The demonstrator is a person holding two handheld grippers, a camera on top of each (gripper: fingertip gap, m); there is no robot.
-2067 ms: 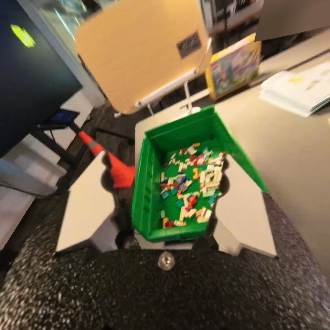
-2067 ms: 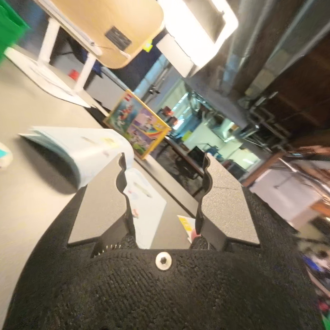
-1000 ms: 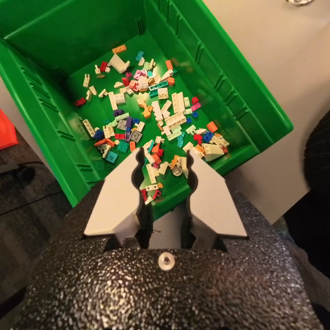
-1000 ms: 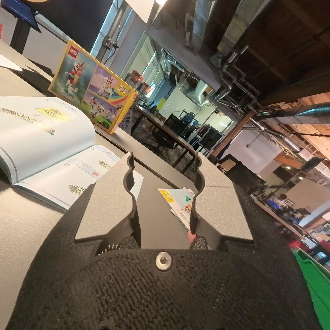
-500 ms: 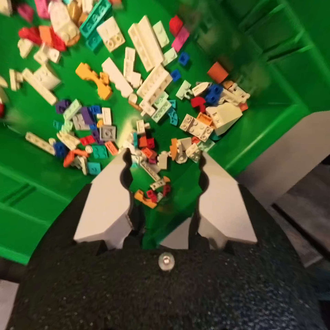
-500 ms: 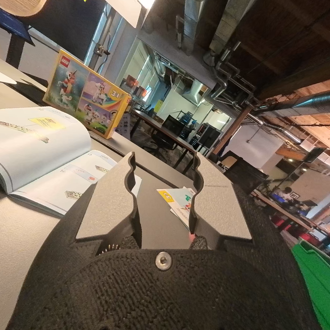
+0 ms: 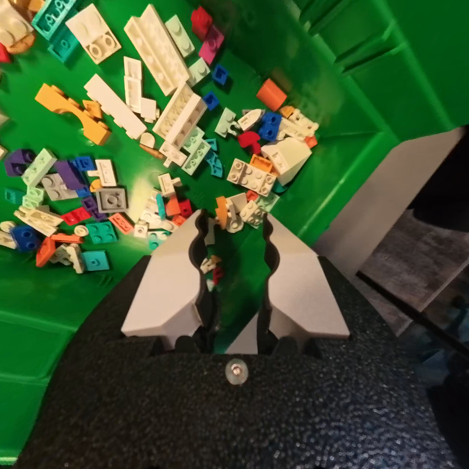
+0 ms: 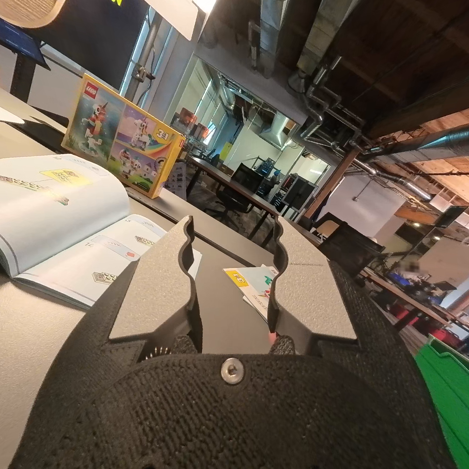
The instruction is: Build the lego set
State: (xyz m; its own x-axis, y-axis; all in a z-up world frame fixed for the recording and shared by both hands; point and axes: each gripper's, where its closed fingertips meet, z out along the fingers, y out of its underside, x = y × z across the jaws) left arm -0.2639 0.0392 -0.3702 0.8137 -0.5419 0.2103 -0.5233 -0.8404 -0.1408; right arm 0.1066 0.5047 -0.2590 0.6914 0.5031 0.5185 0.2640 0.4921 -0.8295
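In the left wrist view a green bin (image 7: pixel 355 83) holds several loose lego pieces in white, orange, blue, red and teal. My left gripper (image 7: pixel 233 215) is open and empty, low inside the bin near its front corner, with its tips just short of a small cluster of white and orange pieces (image 7: pixel 236 213). A few small pieces (image 7: pixel 212 266) lie between the fingers. In the right wrist view my right gripper (image 8: pixel 232 223) is open and empty, held over the grey table (image 8: pixel 30 330) and tilted upward.
An open instruction booklet (image 8: pixel 58 215) lies on the table at the left, a yellow lego box (image 8: pixel 121 149) stands behind it, and smaller leaflets (image 8: pixel 253 284) lie ahead. The green bin's edge (image 8: pixel 446 380) shows at the right. The table edge (image 7: pixel 375 218) is beside the bin. My hands' fingertips stand some 60 cm from each other.
My left gripper has dropped from above the bin down into it, close to the pieces at the front corner. My right gripper has swung right, away from the bin, and now holds nearly still.
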